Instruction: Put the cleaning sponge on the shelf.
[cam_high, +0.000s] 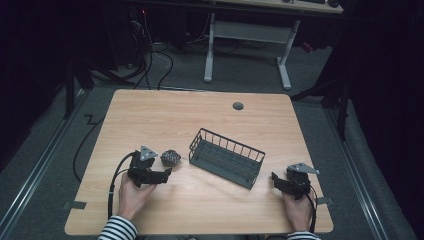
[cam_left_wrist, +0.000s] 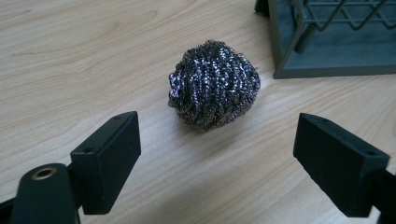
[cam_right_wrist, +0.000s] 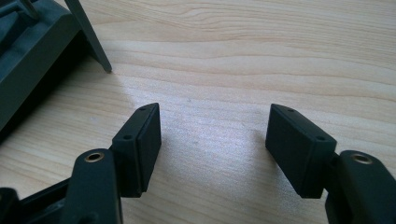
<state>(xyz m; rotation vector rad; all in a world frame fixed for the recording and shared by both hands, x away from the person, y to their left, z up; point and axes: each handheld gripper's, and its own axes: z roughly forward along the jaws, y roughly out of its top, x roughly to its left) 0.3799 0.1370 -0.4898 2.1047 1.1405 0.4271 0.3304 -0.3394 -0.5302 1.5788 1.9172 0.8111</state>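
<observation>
A round steel-wool scourer (cam_high: 170, 158) lies on the wooden table (cam_high: 165, 115) just left of a dark grey wire basket (cam_high: 227, 157). In the left gripper view the scourer (cam_left_wrist: 214, 84) rests on the wood ahead of the wide-open jaws, apart from both pads, with the basket's corner (cam_left_wrist: 327, 42) at the top right. My left gripper (cam_high: 167, 172) sits close beside the scourer, held by a hand in a striped sleeve. My right gripper (cam_high: 274, 178) stands open low over the table near the basket's right end; bare wood lies between its fingers (cam_right_wrist: 144, 140).
The basket (cam_right_wrist: 28, 51) is empty and lies slanted across the table's middle. A round cable grommet (cam_high: 238, 106) sits near the far edge. Cables trail from both grippers toward the front edge. Beyond the table stand a white desk frame and floor cables.
</observation>
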